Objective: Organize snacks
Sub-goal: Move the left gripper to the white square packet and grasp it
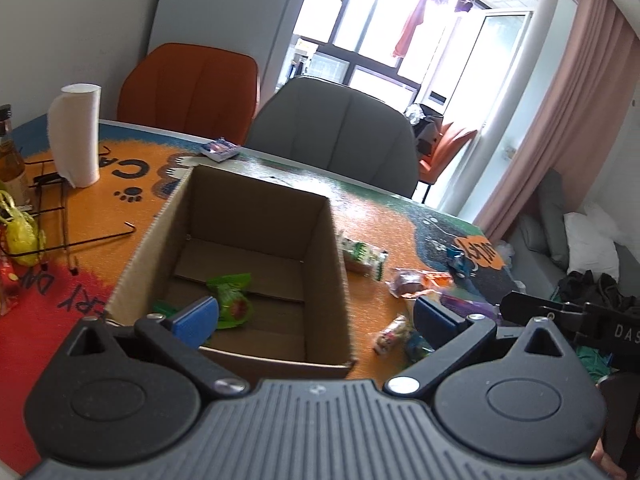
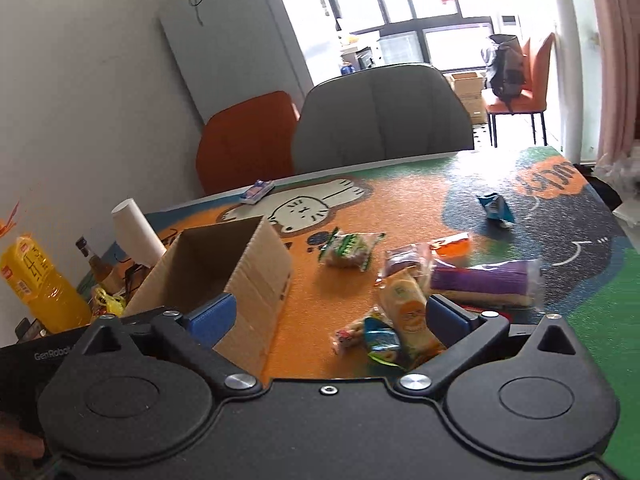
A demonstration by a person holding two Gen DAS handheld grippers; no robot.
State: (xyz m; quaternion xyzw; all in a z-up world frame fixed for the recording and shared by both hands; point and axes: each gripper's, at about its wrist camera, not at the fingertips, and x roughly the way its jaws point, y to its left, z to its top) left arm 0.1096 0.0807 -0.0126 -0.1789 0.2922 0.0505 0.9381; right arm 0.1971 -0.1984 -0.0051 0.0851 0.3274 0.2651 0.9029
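Now left gripper (image 1: 316, 316) wide open, empty, above cardboard box (image 1: 248, 216); green snack (image 1: 232, 296) inside.

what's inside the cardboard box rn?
Cardboard box: one green snack packet lies on its floor, rest of visible floor bare. The left gripper's finger hides the near-left corner, where another green bit shows.

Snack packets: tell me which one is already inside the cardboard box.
The green packet, lying on the cardboard box floor; the other snacks lie outside on the mat.

Paper towel roll (image 1: 76, 136) stands before orange chair (image 1: 192, 88).
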